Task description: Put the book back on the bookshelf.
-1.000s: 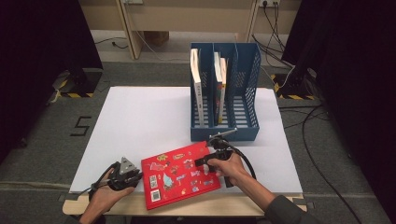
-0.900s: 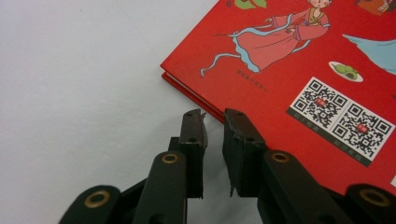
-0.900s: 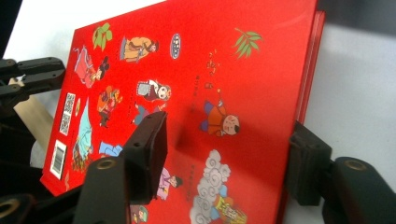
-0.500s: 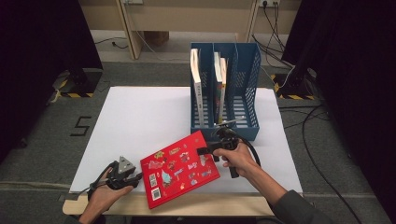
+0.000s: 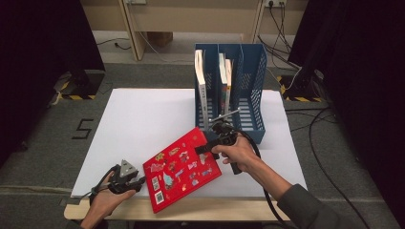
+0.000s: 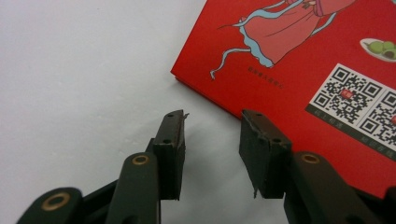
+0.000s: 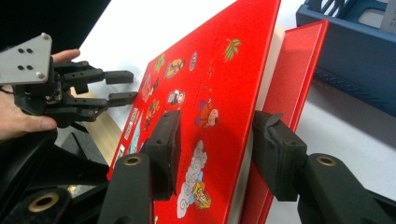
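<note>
book: red book (image 5: 184, 169), far edge raised, near corner on the desk (image 5: 143, 119)
right claw: (image 5: 206, 148) clamped on book's far edge
left claw: (image 5: 138, 182) just beside book, empty
rack: blue file rack (image 5: 253, 90), upright books inside

A wooden table (image 5: 71, 211) carries a large white sheet (image 5: 143, 119) that covers nearly all of its top — only the pale near edge stays bare. On the sheet's far right stands a blue file rack (image 5: 253, 71) with books upright in its compartments. A red book (image 5: 184, 169) rests its near corner at the front edge — its far side lifted off the sheet.
</note>
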